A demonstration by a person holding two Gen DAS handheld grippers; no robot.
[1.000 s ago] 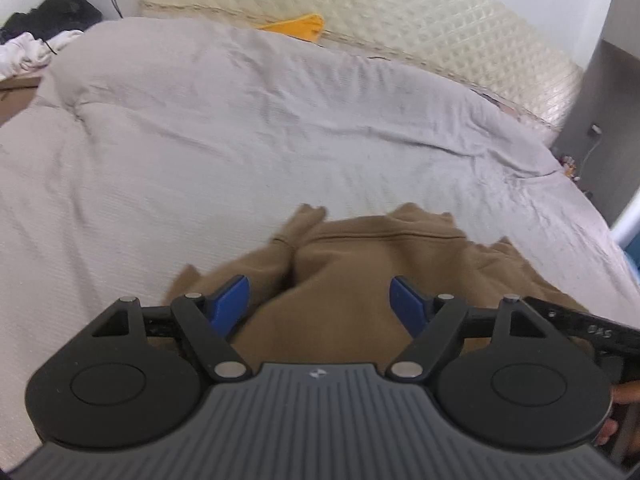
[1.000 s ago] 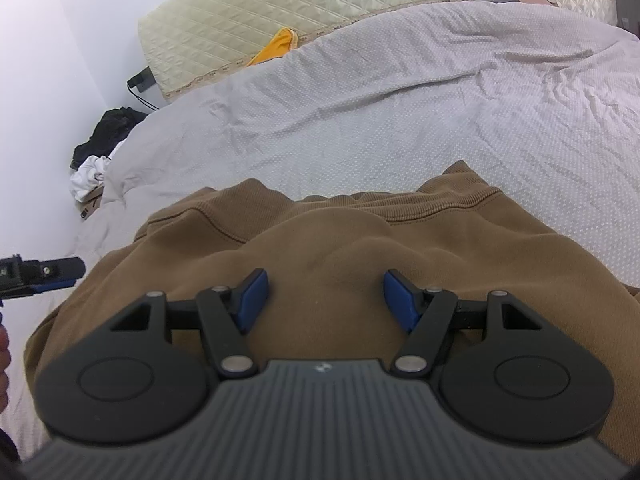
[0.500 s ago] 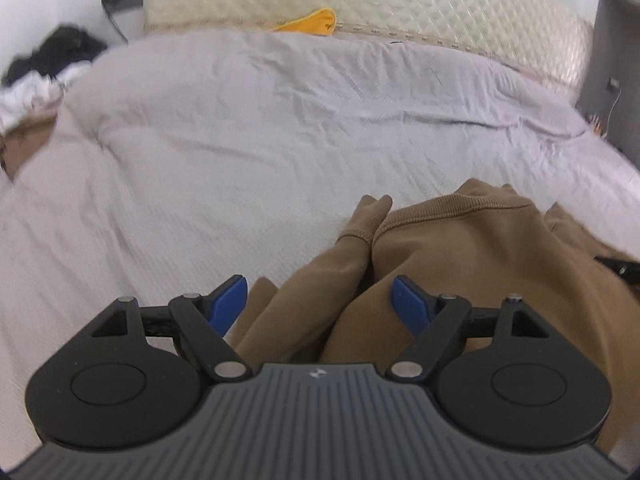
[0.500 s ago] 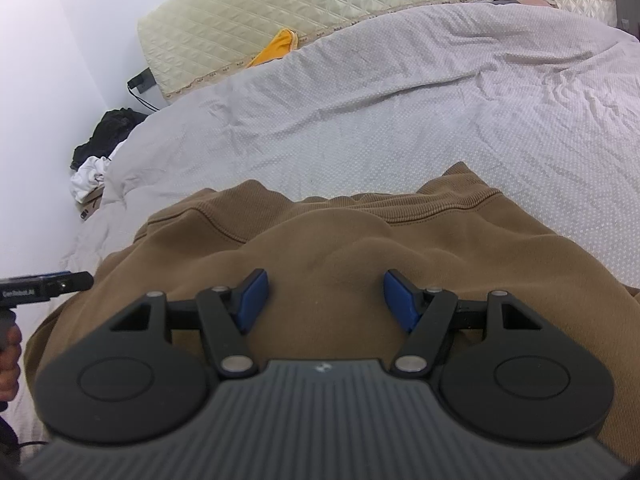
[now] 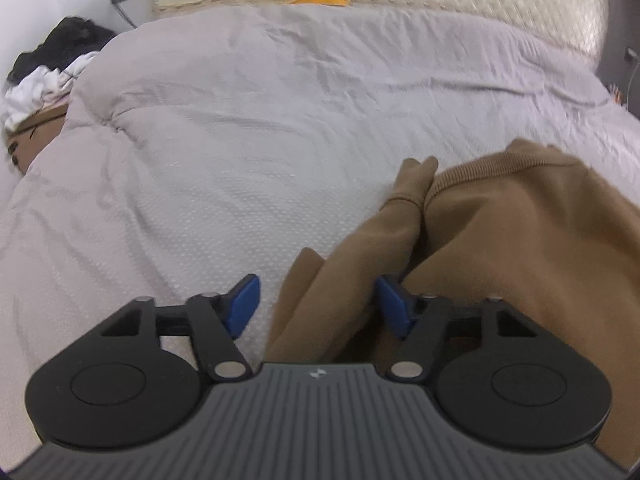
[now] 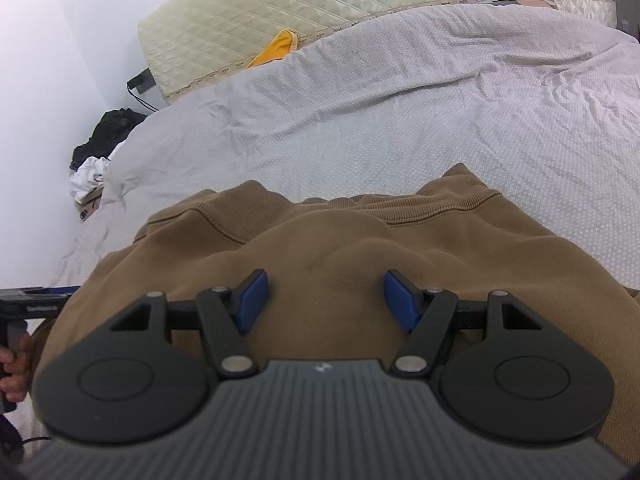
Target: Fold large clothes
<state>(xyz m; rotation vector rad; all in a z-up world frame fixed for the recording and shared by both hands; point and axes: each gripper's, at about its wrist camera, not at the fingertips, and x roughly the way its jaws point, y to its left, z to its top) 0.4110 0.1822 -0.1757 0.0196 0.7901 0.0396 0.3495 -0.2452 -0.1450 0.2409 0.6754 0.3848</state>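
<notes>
Jaws closing around one brown sweatshirt (image 5: 520,240) sleeve (image 5: 360,264), two grippers

Soft, even daylight, no hard shadows or glare. Strong fisheye bending at edges. Left wrist view slightly motion-blurred; right wrist view sharper.

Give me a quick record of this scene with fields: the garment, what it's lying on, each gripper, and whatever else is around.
garment: brown sweatshirt, partly folded, one sleeve lying along its side
surface: grey bedspread
left gripper: jaws closing around the sleeve, blue pads not yet pressing it
right gripper: open over the sweatshirt body
background: cream quilted mattress, yellow item, pile of dark and white clothes
</notes>
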